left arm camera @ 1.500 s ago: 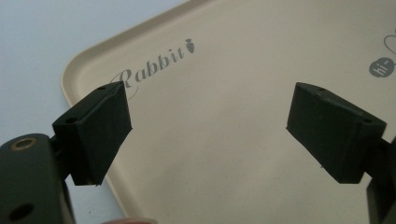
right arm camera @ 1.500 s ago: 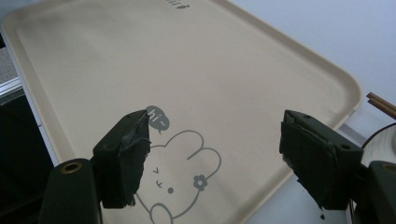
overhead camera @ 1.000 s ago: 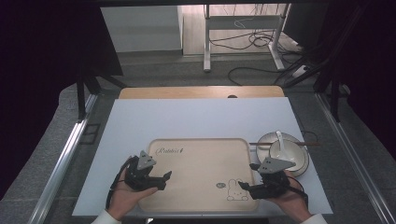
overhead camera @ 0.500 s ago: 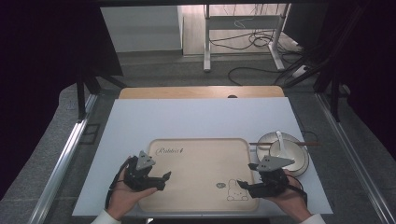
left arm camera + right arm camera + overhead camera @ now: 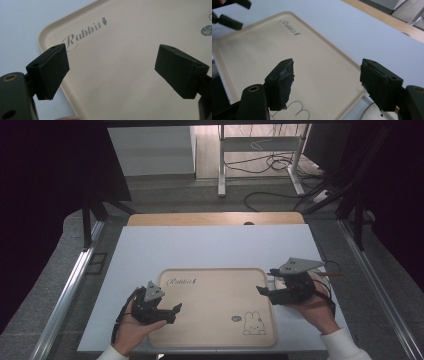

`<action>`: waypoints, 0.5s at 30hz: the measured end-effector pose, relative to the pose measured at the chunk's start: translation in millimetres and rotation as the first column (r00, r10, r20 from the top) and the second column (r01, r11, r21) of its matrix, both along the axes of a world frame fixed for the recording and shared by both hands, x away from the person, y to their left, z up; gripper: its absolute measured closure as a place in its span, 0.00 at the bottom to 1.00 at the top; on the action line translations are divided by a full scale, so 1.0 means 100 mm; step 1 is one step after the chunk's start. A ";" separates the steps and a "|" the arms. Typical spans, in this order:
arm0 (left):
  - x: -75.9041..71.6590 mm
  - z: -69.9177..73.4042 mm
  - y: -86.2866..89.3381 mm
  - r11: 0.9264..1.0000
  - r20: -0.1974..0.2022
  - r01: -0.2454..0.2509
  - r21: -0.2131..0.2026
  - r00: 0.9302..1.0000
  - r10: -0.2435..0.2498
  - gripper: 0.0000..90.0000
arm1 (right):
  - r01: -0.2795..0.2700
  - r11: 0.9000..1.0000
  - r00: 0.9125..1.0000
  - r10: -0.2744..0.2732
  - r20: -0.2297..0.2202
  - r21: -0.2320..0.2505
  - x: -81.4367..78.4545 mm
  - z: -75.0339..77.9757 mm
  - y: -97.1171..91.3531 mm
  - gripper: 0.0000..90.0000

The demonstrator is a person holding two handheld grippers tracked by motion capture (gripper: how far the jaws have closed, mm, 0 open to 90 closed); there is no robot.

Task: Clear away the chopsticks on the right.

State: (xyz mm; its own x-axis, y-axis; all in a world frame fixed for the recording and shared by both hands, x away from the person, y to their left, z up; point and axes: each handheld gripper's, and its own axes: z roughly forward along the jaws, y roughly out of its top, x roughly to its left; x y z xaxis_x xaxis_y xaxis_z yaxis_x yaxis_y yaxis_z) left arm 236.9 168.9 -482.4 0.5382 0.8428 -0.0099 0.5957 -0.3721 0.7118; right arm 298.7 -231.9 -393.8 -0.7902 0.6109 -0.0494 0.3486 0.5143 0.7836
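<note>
Beige tray (image 5: 210, 305) lies between my left gripper (image 5: 170, 312) and right gripper (image 5: 265, 291), both gaping empty, poised at opposite edges seemingly to lift it evenly.

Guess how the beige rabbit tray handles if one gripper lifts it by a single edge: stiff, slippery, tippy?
The tray looks like thin rigid plastic, so probably stiff and light. Its surface looks smooth and matte-glossy, so the jaws may slip on the low rim. It is broad and flat, so a one-edge lift would likely tilt it; the open left gripper and right gripper flank it.
</note>
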 end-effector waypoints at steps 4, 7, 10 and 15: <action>0.01 -0.01 0.01 1.000 -0.005 -0.003 0.004 1.000 0.003 0.14 | 0.038 0.999 0.999 -0.038 -0.001 0.013 0.14 0.10 -0.09 0.30; 0.01 -0.01 0.01 1.000 -0.003 -0.002 0.007 1.000 0.002 0.14 | 0.081 0.996 0.997 -0.081 0.007 0.036 0.22 0.10 -0.18 0.31; 0.01 -0.01 0.02 1.000 -0.004 -0.002 0.008 1.000 0.002 0.14 | 0.098 0.995 0.995 -0.098 -0.003 0.024 0.26 0.08 -0.27 0.32; 0.02 -0.02 0.01 1.000 -0.004 0.003 0.018 1.000 -0.003 0.14 | 0.132 0.991 0.991 -0.132 -0.017 0.018 0.31 0.07 -0.45 0.33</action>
